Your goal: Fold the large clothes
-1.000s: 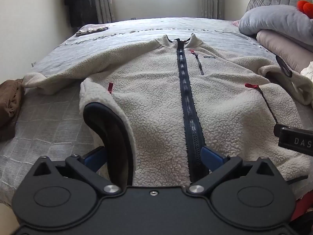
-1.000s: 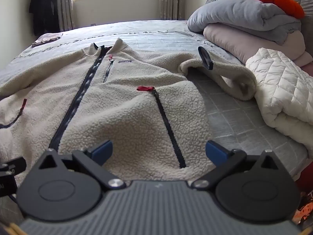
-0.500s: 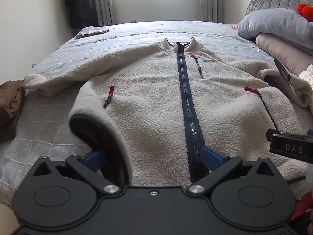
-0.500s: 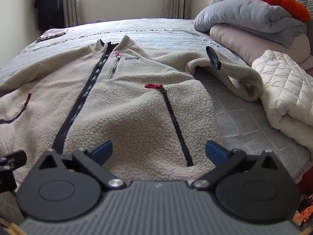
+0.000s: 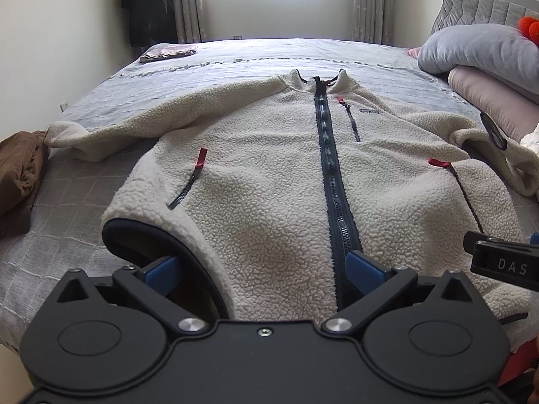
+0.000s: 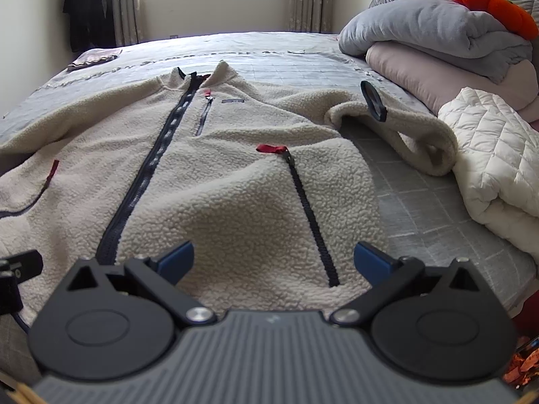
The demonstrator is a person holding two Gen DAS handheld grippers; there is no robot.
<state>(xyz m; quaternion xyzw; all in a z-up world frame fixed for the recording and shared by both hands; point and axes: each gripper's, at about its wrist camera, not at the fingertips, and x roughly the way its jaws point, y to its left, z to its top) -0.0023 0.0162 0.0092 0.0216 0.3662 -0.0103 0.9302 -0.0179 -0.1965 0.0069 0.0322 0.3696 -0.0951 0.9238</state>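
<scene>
fleece [image 5: 269, 181] lies flat, unfolded, on the bed [image 5: 67, 202]; left gripper [image 5: 259, 266] and right gripper [image 6: 273, 259] wide, empty at hem. next: pinch hem corners.

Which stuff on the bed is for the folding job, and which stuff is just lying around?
For the job:
fleece jacket
left gripper, open
right gripper, open

Just lying around:
brown garment
grey duvet
pink duvet
white quilt
orange plush toy
small folded cloth
</scene>
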